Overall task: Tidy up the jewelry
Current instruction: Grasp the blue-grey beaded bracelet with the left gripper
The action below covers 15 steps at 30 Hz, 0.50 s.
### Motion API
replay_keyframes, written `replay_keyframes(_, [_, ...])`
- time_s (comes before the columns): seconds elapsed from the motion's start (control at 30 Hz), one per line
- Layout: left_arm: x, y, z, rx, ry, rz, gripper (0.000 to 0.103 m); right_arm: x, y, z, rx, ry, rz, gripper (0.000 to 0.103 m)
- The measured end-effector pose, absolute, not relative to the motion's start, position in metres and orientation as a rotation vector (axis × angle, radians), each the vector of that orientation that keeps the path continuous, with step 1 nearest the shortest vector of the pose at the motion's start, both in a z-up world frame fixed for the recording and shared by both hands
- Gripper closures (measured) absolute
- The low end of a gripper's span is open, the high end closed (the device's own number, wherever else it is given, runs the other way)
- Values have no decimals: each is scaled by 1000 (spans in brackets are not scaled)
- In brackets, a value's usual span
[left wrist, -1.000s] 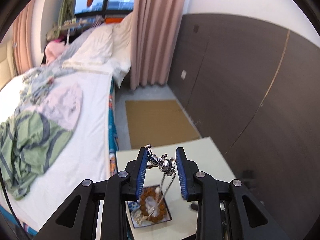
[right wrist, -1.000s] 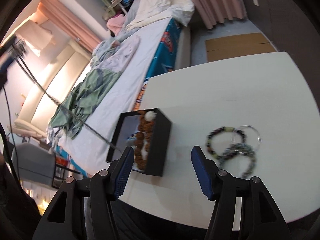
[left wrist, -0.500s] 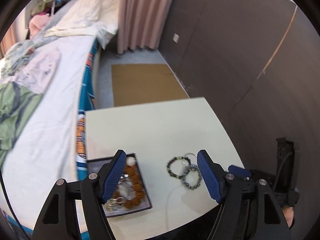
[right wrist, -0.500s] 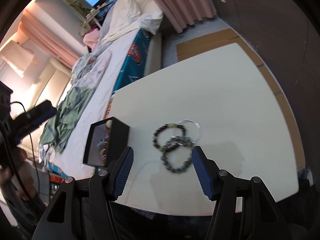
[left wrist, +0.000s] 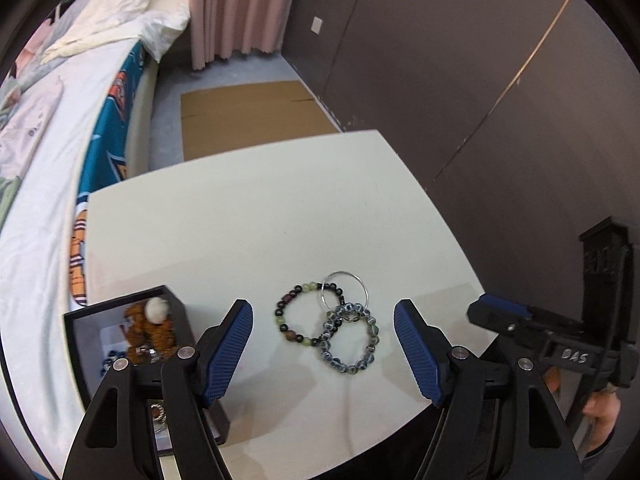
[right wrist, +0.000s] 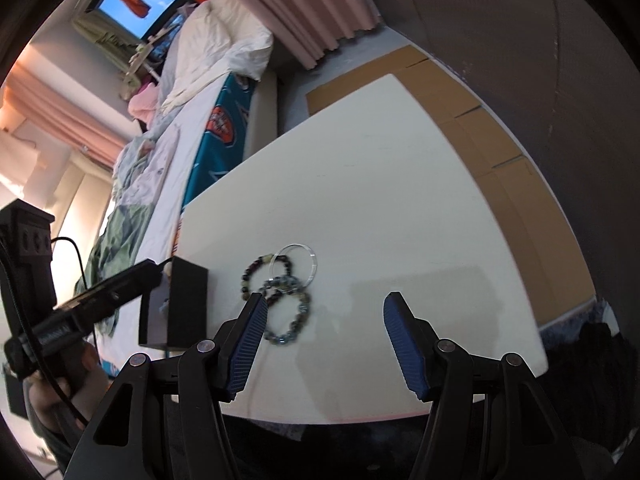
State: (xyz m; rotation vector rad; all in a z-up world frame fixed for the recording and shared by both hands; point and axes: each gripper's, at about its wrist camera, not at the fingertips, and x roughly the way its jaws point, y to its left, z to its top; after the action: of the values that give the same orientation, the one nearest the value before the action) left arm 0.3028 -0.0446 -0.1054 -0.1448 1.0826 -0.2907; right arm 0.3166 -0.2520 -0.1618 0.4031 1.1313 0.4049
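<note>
So the left gripper [left wrist: 323,348] has its fingers [left wrist: 228,350] spread wide with nothing between them. A second ago those same fingers were pinching a silver charm chain up in the air over the box, and now the chain is gone from them, so my read is it got dropped into the black jewelry box [left wrist: 120,344]. That box sits at the near left corner of the counter [left wrist: 256,216], with a brown bead bracelet [left wrist: 150,330] and some small silver bits inside.

The right gripper [right wrist: 323,342] is also released and carries nothing, hanging over the near edge of the counter.

Just past the left fingers lies the leftover pile: a dark and green bead bracelet [left wrist: 298,316], a grey-blue bead bracelet [left wrist: 350,340] and a thin silver bangle [left wrist: 346,290], all overlapping each other, near the box but not touching it.

Since half a second ago the left gripper has come lower and closer to that pile, which now sits right between its fingers in view. Looks like one piece is done and the bracelets are next.
</note>
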Motion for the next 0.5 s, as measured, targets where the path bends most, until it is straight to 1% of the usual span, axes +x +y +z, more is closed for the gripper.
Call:
replay_keyframes(0.43, [318,-84,-153,-55,1180,-313,32,314,-275,-165,435,1134,368,42])
replay_keyframes(0.5, [319,-88,-160,-38,1197,-315,34,314,-276,-165,437,1133,368,42])
